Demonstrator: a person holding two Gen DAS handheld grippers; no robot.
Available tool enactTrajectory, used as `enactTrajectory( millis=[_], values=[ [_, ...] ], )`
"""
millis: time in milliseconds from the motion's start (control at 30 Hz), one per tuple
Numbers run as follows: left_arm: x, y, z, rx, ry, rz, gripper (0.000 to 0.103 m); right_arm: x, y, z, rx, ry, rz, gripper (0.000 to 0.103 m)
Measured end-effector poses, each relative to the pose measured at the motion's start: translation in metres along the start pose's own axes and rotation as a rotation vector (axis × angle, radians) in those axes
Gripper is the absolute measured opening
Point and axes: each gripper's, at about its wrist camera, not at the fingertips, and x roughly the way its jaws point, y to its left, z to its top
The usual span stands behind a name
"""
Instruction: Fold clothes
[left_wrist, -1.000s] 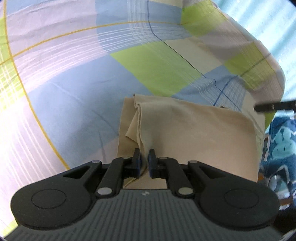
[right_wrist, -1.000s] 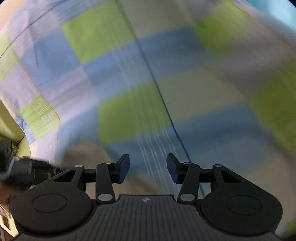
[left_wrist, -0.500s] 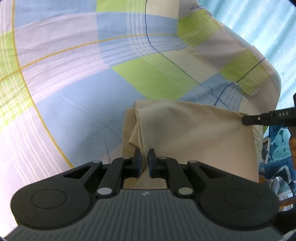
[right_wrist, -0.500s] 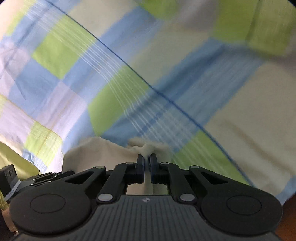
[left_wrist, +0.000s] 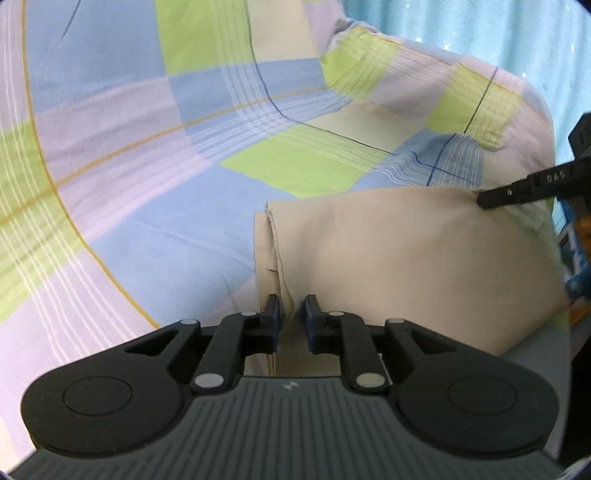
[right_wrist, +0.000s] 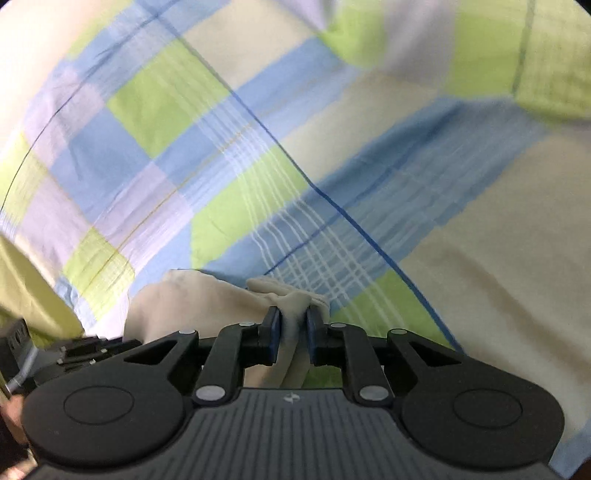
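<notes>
Left gripper (left_wrist: 291, 317) fingers are at a narrow gap and opening, with the near edge of the beige garment (left_wrist: 406, 258) between them; the cloth looks loose in the gap, pads not clearly pressing. Right gripper (right_wrist: 291, 330) is also opening, but a bunched corner of the same garment sits wedged between its pads, so I read that one as pinching cloth. In the left wrist view the tip of the right gripper shows at the garment's far right corner.

The garment lies folded on the plaid bedsheet (left_wrist: 129, 229), layered edges stacked along its left side, sheet all around it on the left and far sides.

Handling, my read: thin, light, limp fabric. It'll drape and slide layer over layer, with no stiffness to hold a crease. Best hold is at the corners or the stacked edge, catching all layers at once. A one-layer pinch would peel the fold open.

Can't see well:
- the garment's near edge, hidden under both gripper bodies
- its right side, cut off at the left view's rim
- garment type, no telling features
- the right view is motion-blurred
- a blue patterned item right of the garment is unidentifiable
</notes>
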Motion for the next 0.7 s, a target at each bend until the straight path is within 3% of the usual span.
enactTrajectory(
  millis=[200,267,300,333,467,567,700],
  values=[
    [-0.006,-0.009,-0.011,0.071,-0.059,0.094,0.025,-0.009,0.011,-0.022,-0.140,-0.111,-0.042,0.015],
    [-0.012,-0.008,-0.017,0.078,-0.060,0.134,0.028,-0.016,0.017,-0.026,-0.183,-0.131,-0.104,0.026],
    [-0.017,-0.007,-0.020,0.064,-0.061,0.152,0.028,-0.020,0.020,-0.028,-0.204,-0.140,-0.135,0.038],
    [-0.022,-0.007,-0.024,0.049,-0.062,0.170,0.028,-0.027,0.022,-0.031,-0.200,-0.152,-0.144,0.043],
    [-0.048,-0.020,-0.040,-0.031,-0.060,0.226,0.027,-0.067,0.043,-0.055,-0.166,-0.202,-0.122,0.042],
    [-0.068,-0.043,-0.047,0.061,-0.057,0.264,0.027,-0.095,0.069,-0.080,-0.234,-0.213,-0.126,0.043],
    [-0.084,-0.080,-0.058,0.337,-0.041,0.313,0.033,-0.102,0.111,-0.114,-0.477,-0.135,-0.150,0.043]
  ],
)
